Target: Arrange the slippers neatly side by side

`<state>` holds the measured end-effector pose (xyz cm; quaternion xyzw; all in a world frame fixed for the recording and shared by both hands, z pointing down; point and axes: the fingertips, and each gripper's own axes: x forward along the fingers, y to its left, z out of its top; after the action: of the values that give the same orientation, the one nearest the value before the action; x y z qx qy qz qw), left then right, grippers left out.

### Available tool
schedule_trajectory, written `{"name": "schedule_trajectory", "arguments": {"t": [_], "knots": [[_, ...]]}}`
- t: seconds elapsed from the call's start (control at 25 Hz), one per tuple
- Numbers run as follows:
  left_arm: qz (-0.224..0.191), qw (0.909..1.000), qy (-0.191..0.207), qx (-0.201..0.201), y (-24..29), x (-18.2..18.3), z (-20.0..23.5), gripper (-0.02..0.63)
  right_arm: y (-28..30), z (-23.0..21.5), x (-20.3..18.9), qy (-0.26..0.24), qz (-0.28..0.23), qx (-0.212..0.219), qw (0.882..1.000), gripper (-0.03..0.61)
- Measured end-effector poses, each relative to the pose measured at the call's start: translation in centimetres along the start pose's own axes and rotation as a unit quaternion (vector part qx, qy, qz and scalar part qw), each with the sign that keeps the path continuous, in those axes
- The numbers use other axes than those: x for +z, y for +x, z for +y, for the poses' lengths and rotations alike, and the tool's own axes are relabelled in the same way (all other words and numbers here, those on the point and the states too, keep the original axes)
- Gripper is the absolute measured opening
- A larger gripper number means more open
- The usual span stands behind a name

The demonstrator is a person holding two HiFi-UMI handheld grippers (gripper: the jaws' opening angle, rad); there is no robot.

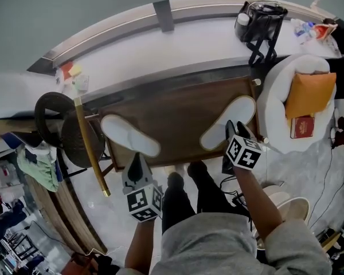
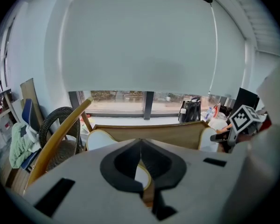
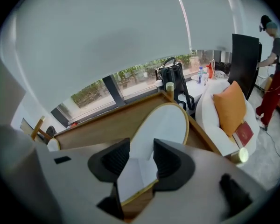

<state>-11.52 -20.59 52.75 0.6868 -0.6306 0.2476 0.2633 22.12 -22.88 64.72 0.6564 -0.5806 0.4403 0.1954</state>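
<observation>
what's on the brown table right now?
Two white slippers, far apart: left slipper and right slipper. In the head view the open right gripper hides part of the right slipper's edge; the table under both is covered.

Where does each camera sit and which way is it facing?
Head view: on the person's head, steeply down at the table, left slipper and right slipper; arms, legs, left gripper, right gripper show.
Left gripper view: on the left gripper, along its shut jaws, across the table toward the window.
Right gripper view: on the right gripper, open jaws astride the right slipper.
Shared: both gripper views show the black bag.
</observation>
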Motion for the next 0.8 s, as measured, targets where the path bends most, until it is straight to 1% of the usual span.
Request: {"name": "schedule_trajectory", "arguments": {"t": [0.16, 0.24, 0.32, 0.48, 0.68, 0.8], "knots": [[0.003, 1.0000, -0.003, -0.002, 0.6, -0.2, -0.6, 0.015, 1.2, -1.2, -0.8, 0.016, 0.034, -0.028, 0.999, 0.156], [0.005, 1.0000, -0.006, -0.002, 0.6, -0.3, -0.9, 0.015, 1.6, -1.7, -1.2, 0.011, 0.047, -0.036, 0.998, 0.150], [0.006, 1.0000, -0.007, -0.001, 0.7, -0.4, -1.0, 0.015, 1.5, -1.9, -1.0, 0.003, 0.041, -0.042, 0.998, 0.149], [0.007, 0.9999, -0.009, 0.001, 0.6, -0.5, -1.0, 0.015, 0.9, -1.8, -1.0, 0.017, 0.021, -0.050, 0.998, 0.156], [0.008, 0.9999, -0.011, 0.003, 0.4, -0.7, -1.2, 0.015, 2.0, -1.7, -1.2, -0.008, 0.020, -0.048, 0.999, 0.160], [0.008, 0.9999, -0.010, 0.004, 0.2, -0.8, -1.3, 0.015, 2.5, -1.7, -1.0, -0.007, 0.014, -0.046, 0.999, 0.113]]}}
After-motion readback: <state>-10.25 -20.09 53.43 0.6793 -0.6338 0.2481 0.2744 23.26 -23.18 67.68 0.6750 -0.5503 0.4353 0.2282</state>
